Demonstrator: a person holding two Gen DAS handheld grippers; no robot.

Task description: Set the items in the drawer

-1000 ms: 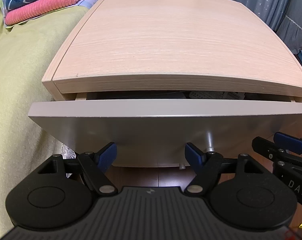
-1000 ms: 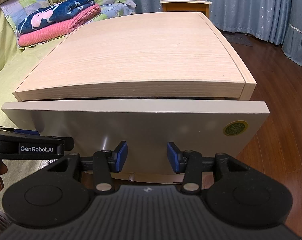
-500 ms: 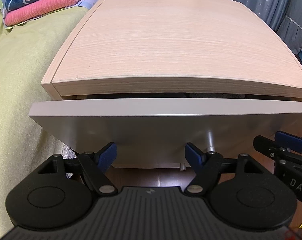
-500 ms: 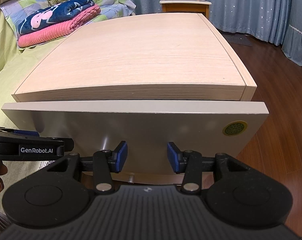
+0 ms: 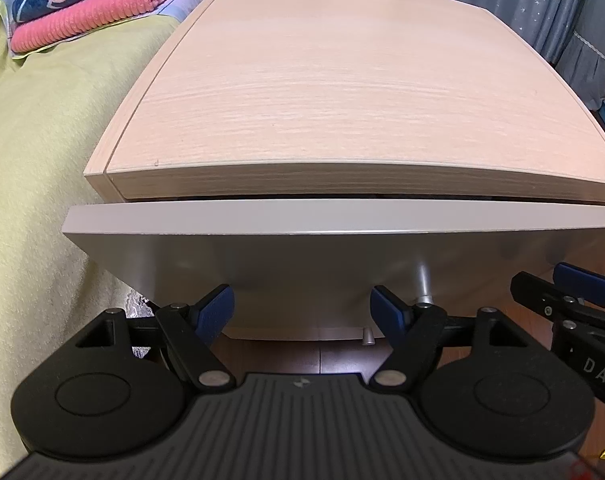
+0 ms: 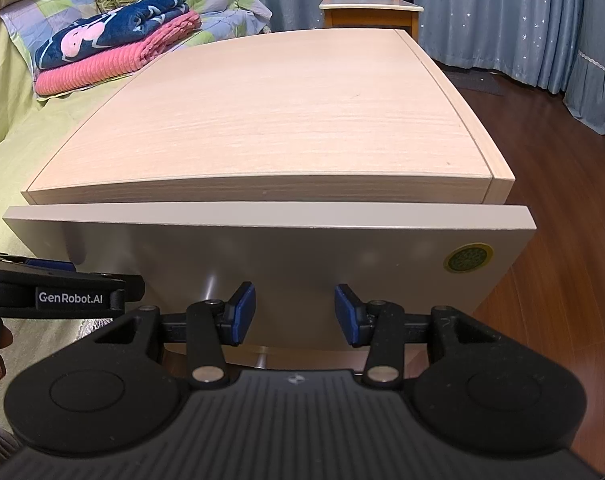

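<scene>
A light wood nightstand (image 5: 342, 92) (image 6: 270, 120) has a grey drawer front (image 5: 302, 256) (image 6: 262, 252) pushed in almost flush, with only a thin dark slit under the top. What lies inside is hidden. My left gripper (image 5: 302, 312) stands open right at the drawer front, its blue pads apart and nothing between them. My right gripper (image 6: 295, 314) is likewise open against the same front, further right. A silver handle post (image 5: 422, 284) shows beside the left gripper's right pad. Each gripper appears at the edge of the other's view.
A bed with a yellow-green cover (image 5: 34, 168) flanks the nightstand on the left, with folded pink and navy blankets (image 6: 114, 48) on it. A wooden chair (image 6: 366, 4) and blue curtains (image 6: 502, 12) stand behind. Dark wood floor (image 6: 562, 240) lies to the right. A round green sticker (image 6: 467, 257) marks the drawer front.
The drawer has slid inward: the gap that showed items inside a second ago has narrowed to a thin slit. Both grippers followed the front forward, still open.
</scene>
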